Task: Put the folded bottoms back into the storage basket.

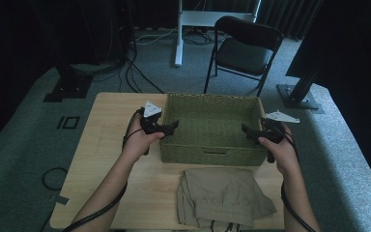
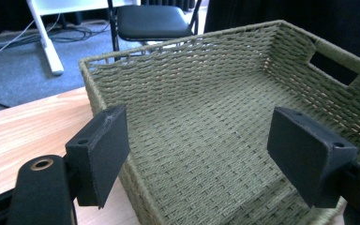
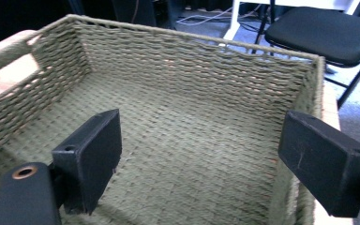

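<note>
A: Item one, left gripper [image 1: 170,128]: jaws spread wide, straddling the left wall of the green woven rectangular basket [image 1: 212,153]. Nothing pinched.

B: Item two, right gripper [image 1: 249,131]?

A: Jaws likewise spread, straddling the basket's right wall.

B: Basket location?

A: Centre of the light wooden table [image 1: 101,140], between both grippers. A folded khaki cloth garment [image 1: 222,195] lies just in front of it, near the table's front edge.

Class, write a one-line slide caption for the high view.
Two open tools, left tool and right tool, flank a woven basket; folded cloth lies nearer.
</note>
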{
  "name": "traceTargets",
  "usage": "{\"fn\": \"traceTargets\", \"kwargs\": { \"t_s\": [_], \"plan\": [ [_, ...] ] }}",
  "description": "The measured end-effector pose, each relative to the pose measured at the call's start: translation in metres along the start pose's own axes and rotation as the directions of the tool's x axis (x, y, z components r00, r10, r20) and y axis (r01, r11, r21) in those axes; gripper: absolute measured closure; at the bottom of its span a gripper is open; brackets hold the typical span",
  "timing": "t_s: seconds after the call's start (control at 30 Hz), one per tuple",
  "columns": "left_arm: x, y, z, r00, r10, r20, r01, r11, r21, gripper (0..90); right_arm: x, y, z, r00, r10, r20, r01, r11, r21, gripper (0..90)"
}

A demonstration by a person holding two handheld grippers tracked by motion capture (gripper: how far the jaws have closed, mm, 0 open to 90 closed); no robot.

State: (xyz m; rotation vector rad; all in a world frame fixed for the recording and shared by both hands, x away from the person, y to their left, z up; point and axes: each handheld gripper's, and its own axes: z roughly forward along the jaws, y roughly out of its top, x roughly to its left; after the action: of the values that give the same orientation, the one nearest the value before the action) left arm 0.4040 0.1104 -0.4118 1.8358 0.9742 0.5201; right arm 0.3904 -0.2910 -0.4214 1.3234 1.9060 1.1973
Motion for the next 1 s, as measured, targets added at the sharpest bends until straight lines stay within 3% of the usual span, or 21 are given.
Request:
{"fn": "traceTargets", "kwargs": {
  "t_s": [0.3,0.33,0.57,0.7,0.8,1.0],
  "plan": [
    [-0.012,-0.006,-0.011,0.9983,0.05,0.031,-0.05,0.9988,-0.003,22.2,0.012,-0.007,-0.01,0.9994,-0.027,-0.023,0.027,1.0,-0.005,13.5],
    [-0.017,-0.007,-0.014,0.9967,0.063,0.052,-0.062,0.998,-0.005,22.2,0.013,-0.008,-0.011,0.9993,-0.028,-0.026,0.028,1.0,-0.005,13.5],
    [-0.035,-0.012,-0.025,0.9909,0.104,0.086,-0.103,0.9946,-0.018,21.3,0.024,-0.018,-0.025,0.9974,-0.046,-0.055,0.045,0.999,-0.018,13.5],
    [-0.042,-0.017,-0.029,0.9892,0.106,0.101,-0.105,0.9944,-0.017,20.7,0.027,-0.025,-0.03,0.9969,-0.047,-0.064,0.045,0.999,-0.027,13.5],
    [-0.047,-0.023,-0.031,0.9893,0.118,0.086,-0.12,0.9927,0.017,20.7,0.03,-0.032,-0.034,0.9964,-0.044,-0.073,0.043,0.999,-0.021,13.5],
    [-0.054,-0.033,-0.033,0.9911,0.1,0.088,-0.102,0.9944,0.027,20.7,0.033,-0.042,-0.04,0.9957,-0.037,-0.085,0.035,0.999,-0.023,13.6]
  ]
}}
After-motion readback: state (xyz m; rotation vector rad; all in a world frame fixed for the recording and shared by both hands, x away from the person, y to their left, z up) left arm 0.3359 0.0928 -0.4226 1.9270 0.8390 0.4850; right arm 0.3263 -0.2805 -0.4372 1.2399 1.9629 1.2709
